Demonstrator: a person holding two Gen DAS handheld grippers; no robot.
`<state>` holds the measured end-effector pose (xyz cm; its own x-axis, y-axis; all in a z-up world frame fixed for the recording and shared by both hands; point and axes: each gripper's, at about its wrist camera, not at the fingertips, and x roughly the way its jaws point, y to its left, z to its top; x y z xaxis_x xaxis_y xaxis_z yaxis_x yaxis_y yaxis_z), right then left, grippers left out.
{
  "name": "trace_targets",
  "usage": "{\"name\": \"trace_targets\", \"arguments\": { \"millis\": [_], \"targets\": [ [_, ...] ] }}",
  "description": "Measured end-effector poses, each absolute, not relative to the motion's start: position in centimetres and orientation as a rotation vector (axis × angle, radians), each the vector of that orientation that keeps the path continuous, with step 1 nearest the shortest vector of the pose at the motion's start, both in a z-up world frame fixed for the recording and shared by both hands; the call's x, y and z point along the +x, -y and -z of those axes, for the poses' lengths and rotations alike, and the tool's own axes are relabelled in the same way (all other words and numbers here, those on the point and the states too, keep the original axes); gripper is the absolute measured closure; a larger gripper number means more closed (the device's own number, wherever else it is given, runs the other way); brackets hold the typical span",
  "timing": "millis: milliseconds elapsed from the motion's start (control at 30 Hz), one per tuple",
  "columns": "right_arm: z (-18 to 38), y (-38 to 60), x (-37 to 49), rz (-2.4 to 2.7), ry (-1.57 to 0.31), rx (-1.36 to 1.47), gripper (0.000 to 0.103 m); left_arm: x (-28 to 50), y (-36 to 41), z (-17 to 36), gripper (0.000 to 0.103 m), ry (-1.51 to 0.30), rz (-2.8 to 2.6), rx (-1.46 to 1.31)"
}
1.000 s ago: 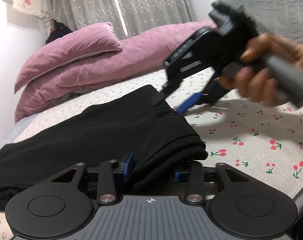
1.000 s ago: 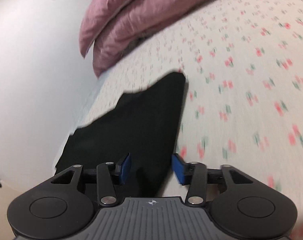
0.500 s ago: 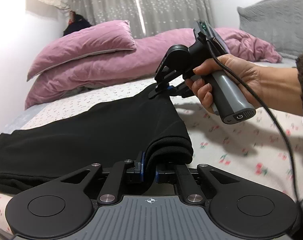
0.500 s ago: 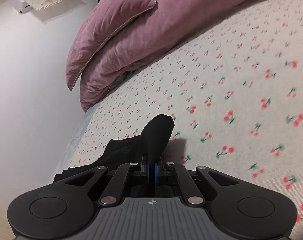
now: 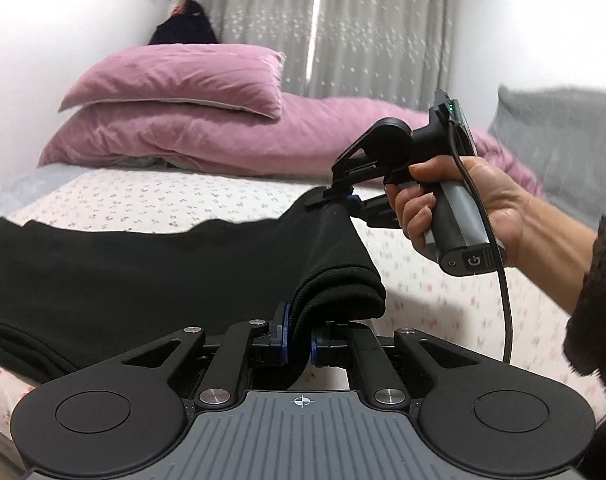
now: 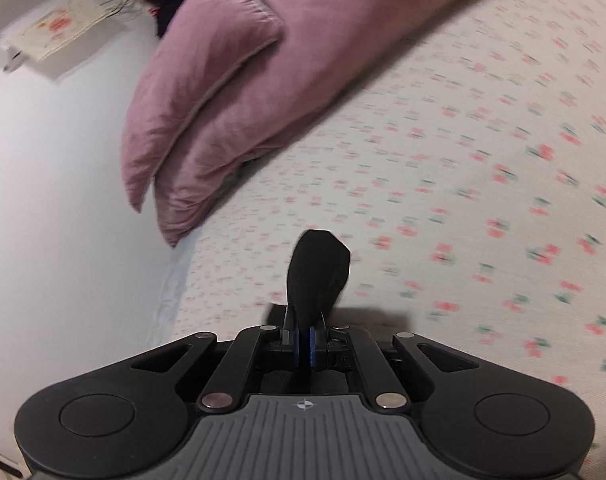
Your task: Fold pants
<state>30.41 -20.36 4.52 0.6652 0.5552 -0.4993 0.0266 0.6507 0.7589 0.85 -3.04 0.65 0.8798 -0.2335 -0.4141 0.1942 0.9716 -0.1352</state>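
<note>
Black pants [image 5: 151,272] lie folded lengthwise across the cherry-print bed sheet [image 5: 143,196], stretching left. My left gripper [image 5: 298,346] is shut on the near corner of their thick right end. My right gripper [image 5: 345,200], held in a hand, is shut on the far corner of the same end, and the edge between the two is lifted off the sheet. In the right wrist view the right gripper [image 6: 305,346] pinches a small tongue of the black pants [image 6: 317,276] that sticks up above the sheet [image 6: 463,160].
Two mauve pillows [image 5: 175,80] and a mauve duvet [image 5: 231,140] lie at the head of the bed, with a grey cushion [image 5: 563,136] at right. A white wall [image 6: 55,200] borders the bed's left side. Grey curtains [image 5: 343,20] hang behind.
Both grippers closed on the pants' end a second ago and have since lifted it. The right gripper has risen and the sheet under it is now further below.
</note>
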Motion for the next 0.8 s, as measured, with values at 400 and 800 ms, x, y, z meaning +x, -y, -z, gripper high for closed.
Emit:
{"name": "trace_targets", "arguments": {
  "millis": [400, 800],
  "targets": [
    [-8.7, 6.3, 31.1, -0.456, -0.816, 0.647, 0.099, 2.6, -11.0, -3.4, 0.096, -0.468, 0.169, -0.362],
    [-6.7, -7.9, 34.9, -0.533, -0.908, 0.621, 0.098, 3.6, -23.6, -1.9, 0.096, -0.499, 0.033, -0.528]
  ]
}}
